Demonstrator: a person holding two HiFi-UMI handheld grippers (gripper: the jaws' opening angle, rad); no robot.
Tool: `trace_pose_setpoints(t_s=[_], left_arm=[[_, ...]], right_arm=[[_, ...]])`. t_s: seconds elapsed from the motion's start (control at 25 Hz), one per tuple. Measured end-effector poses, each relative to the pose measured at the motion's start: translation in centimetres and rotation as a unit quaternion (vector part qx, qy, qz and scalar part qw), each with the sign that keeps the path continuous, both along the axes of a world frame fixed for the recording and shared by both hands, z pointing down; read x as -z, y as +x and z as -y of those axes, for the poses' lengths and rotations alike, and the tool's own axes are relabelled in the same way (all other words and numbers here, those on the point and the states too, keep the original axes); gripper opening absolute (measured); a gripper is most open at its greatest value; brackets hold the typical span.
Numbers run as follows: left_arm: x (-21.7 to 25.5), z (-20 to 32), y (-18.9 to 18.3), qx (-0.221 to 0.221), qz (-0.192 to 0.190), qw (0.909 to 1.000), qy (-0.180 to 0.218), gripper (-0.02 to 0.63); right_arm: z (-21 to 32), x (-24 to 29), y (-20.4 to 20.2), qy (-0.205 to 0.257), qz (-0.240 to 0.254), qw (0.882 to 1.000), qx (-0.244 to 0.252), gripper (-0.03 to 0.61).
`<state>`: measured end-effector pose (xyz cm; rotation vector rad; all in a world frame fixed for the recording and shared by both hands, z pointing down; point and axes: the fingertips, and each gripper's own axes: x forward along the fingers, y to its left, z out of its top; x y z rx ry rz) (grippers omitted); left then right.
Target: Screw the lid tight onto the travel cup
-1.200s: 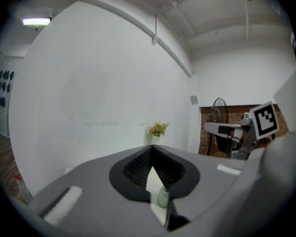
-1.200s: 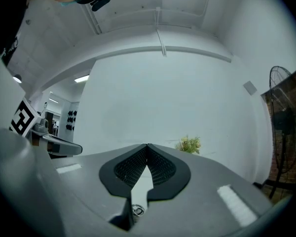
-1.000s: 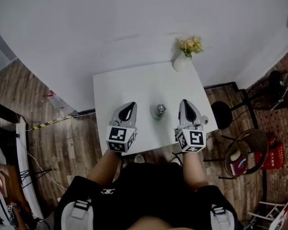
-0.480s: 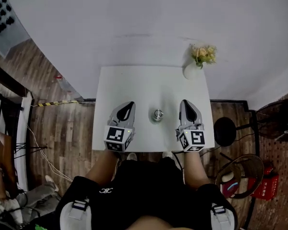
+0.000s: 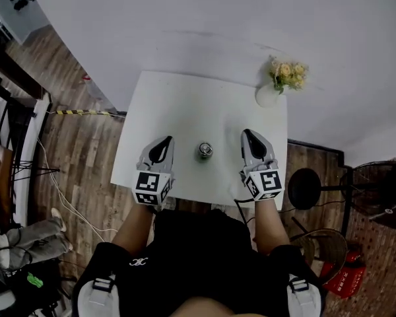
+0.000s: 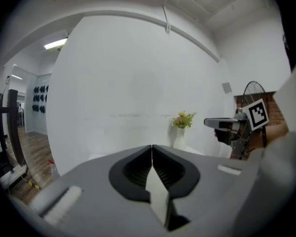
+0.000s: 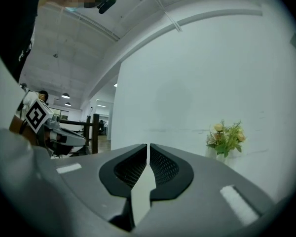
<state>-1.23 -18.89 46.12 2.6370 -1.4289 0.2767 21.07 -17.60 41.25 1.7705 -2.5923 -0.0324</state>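
Note:
A small metal travel cup (image 5: 204,150) with its lid on top stands upright near the front middle of the white table (image 5: 185,111) in the head view. My left gripper (image 5: 164,141) hovers to the cup's left, shut and holding nothing. To the cup's right my right gripper (image 5: 248,135) is shut too, also empty. Both point toward the wall, clear of the cup. In the left gripper view the jaws (image 6: 152,147) meet at the tips; the right gripper (image 6: 227,125) shows at the side. In the right gripper view the jaws (image 7: 148,146) are pressed together. Neither gripper view shows the cup.
A white vase with yellow flowers (image 5: 277,84) stands at the table's far right corner, seen too as flowers (image 6: 181,122) and flowers (image 7: 226,138). A white wall rises behind the table. A black stool (image 5: 303,189) and a fan (image 5: 383,197) sit on the wooden floor at right.
The head view has swung, so the table and cup sit more to the left and lower. Both grippers stay beside the cup, shut, and have dropped slightly toward the table's front edge.

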Motion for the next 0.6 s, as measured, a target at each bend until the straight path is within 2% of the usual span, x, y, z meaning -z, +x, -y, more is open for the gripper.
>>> trace_pose_setpoints(t_s=[0.08, 0.16, 0.24, 0.36, 0.48, 0.6], left_arm=[[-0.4, -0.4, 0.4, -0.012, -0.005, 0.9999, 0.000, 0.057], [-0.6, -1.0, 1.0, -0.032, -0.015, 0.9994, 0.003, 0.097], [-1.0, -1.6, 1.7, -0.051, -0.022, 0.9985, 0.006, 0.165], [-2.3, -2.4, 2.4, -0.072, -0.021, 0.9972, -0.002, 0.188], [-3.1, -3.3, 3.5, -0.099, -0.021, 0.9948, -0.009, 0.256], [-4.1, -4.0, 4.8, -0.128, -0.010, 0.9916, -0.011, 0.284]], right_arm=[[0.0, -0.7, -0.7, -0.013, -0.008, 0.999, 0.040, 0.012], [-0.3, -1.5, -2.1, -0.023, -0.013, 0.995, 0.096, 0.100], [-0.7, -2.2, -3.5, -0.028, -0.015, 0.988, 0.149, 0.139], [-1.4, -3.2, -5.2, -0.041, -0.021, 0.976, 0.213, 0.200], [-1.9, -4.5, -6.3, -0.062, -0.027, 0.965, 0.255, 0.232], [-2.0, -5.9, -6.9, -0.081, -0.032, 0.957, 0.277, 0.235]])
